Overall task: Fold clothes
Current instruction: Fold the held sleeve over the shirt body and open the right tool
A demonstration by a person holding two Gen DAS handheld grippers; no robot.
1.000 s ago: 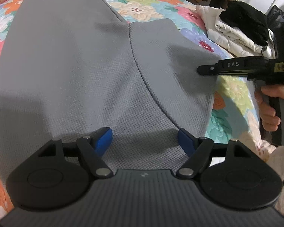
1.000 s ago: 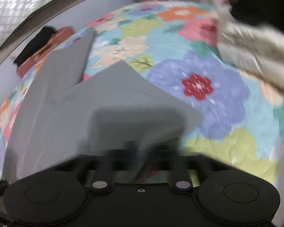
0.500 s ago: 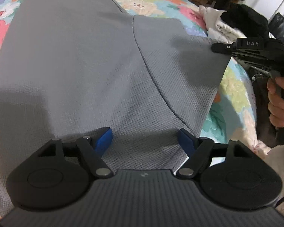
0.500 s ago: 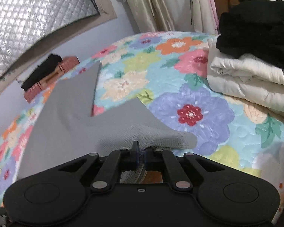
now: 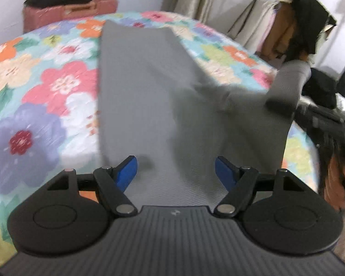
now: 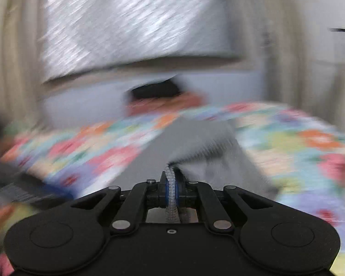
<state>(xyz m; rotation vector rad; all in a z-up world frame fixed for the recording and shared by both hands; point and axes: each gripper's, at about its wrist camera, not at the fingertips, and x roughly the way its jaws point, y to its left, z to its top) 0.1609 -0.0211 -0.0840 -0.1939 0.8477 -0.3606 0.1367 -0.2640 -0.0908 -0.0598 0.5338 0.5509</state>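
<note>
Your fold was barely under way. The grey garment lay mostly flat on the floral bed, running from the lower middle of the left wrist frame to the top centre, and only its right-hand flap had come off the quilt, pulled up toward the right edge of that frame.

Your right tongs were pressed together on a pinch of that grey cloth, the waffle weave squeezed between the blue pads at the lower middle of the right wrist frame. Your left tongs stood wide apart over the near hem, holding nothing (whether they touched the fabric I cannot tell).

By my reading, the flap had yet to be carried across and laid down, and every later fold was left to do.

The left wrist view showed the whole garment, the raised flap and a clothes rack at upper right. The right wrist view, heavily blurred, alone showed the clamp itself, plus a quilted silver panel on the wall at the top.
</note>
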